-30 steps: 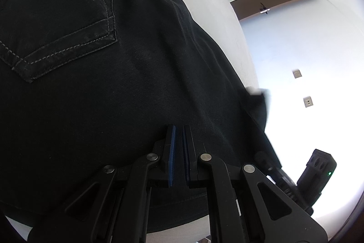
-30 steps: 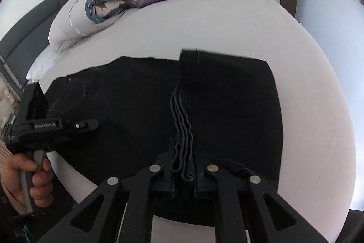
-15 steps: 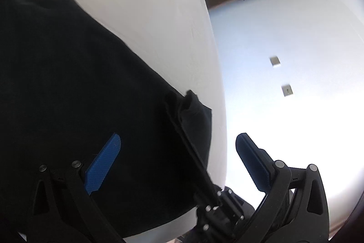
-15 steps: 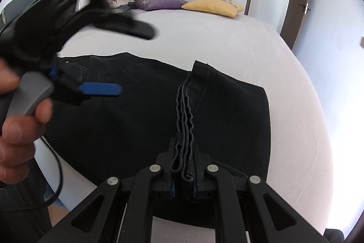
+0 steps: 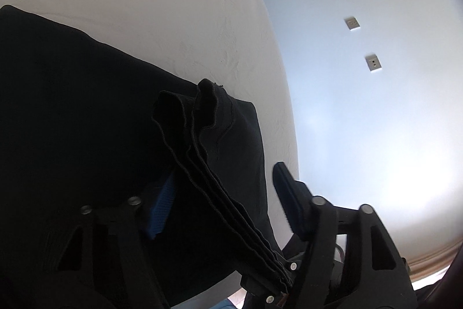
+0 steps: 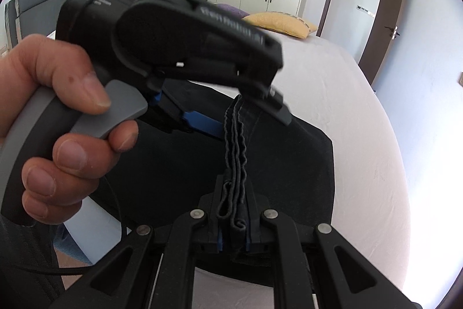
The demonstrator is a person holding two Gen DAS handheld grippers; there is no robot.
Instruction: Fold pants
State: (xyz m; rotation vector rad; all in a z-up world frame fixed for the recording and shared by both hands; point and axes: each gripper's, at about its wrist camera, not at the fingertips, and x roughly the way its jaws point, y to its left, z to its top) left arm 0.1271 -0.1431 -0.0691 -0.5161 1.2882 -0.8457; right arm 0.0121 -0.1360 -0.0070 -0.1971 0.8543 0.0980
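Right gripper (image 6: 233, 233) jaws clamping stacked pants hems (image 6: 235, 152); left gripper (image 5: 220, 193) jaws half-open, closing around same hems, not yet pinching. Next: complete pinch.

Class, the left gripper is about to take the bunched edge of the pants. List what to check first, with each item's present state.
1. Right gripper clamps the bunched edge: ok.
2. Left gripper straddles that edge, jaws just closing: ok.
3. Left pads pressing the cloth: not ok.
4. All layers between the left pads: cannot tell.
5. Pants lie flat on the bed: ok.
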